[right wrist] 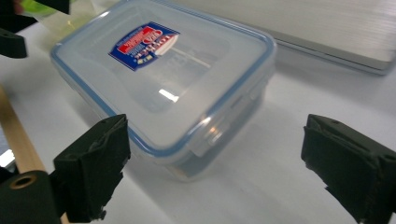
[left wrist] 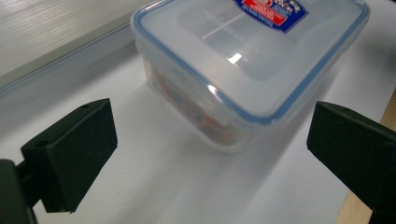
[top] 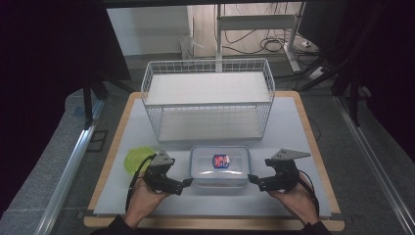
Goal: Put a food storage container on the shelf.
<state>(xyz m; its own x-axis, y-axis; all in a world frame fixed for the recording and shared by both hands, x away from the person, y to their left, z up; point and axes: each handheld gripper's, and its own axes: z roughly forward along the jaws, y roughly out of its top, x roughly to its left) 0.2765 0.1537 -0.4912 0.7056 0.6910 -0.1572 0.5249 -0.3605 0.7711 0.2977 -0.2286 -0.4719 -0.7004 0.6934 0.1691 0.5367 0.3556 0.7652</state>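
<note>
You've got the left gripper (top: 187,183) and right gripper (top: 252,178), jaws apart, flanking the box (top: 219,166), its corners ahead betw. each pair, prob. for a two-sided lift.

— Any writing I can read from here?

— Just one label (right wrist: 144,45), a red, white and blue sticker on the clear lid (right wrist: 187,88) of the plastic container (top: 219,167); I see it from above and through both gripper views; its print is too blurred and small for me to make out a single word or number.

— Anything on the wire basket (top: 208,98) or the table (top: 298,127)?

— I find no lettering, brand or sign on either; the green thing (top: 137,159) at the left carries none I can read.
</note>
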